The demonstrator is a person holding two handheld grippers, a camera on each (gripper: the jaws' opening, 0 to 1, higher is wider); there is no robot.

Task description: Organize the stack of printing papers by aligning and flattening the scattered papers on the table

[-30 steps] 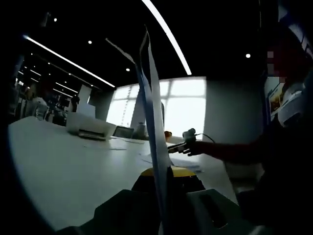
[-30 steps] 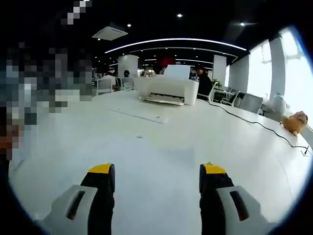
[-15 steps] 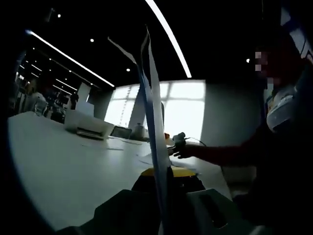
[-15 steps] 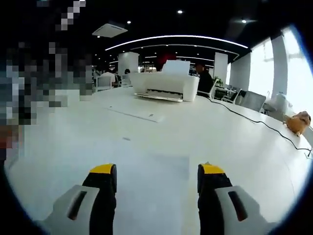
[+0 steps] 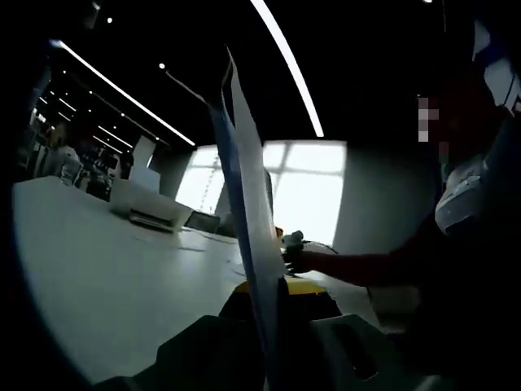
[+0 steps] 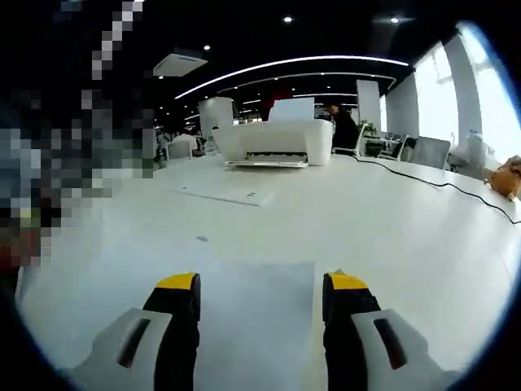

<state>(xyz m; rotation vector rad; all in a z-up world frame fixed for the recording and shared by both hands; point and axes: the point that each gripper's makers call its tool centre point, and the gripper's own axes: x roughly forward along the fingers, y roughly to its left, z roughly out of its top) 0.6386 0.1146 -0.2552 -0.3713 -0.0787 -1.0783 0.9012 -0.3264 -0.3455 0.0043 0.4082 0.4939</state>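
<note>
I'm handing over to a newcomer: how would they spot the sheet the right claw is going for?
Start at the white printer at the far side of the white table. Come straight toward the camera, past a flat sheet lying before it, to the near sheet. It alone lies between the open right claw tips.

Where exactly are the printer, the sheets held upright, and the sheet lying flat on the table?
printer (image 6: 273,143), right gripper view, middle of its white front.
upright papers (image 5: 244,187), left gripper view, mid-height of the sheets.
flat sheet (image 6: 252,305), right gripper view, its middle.
</note>
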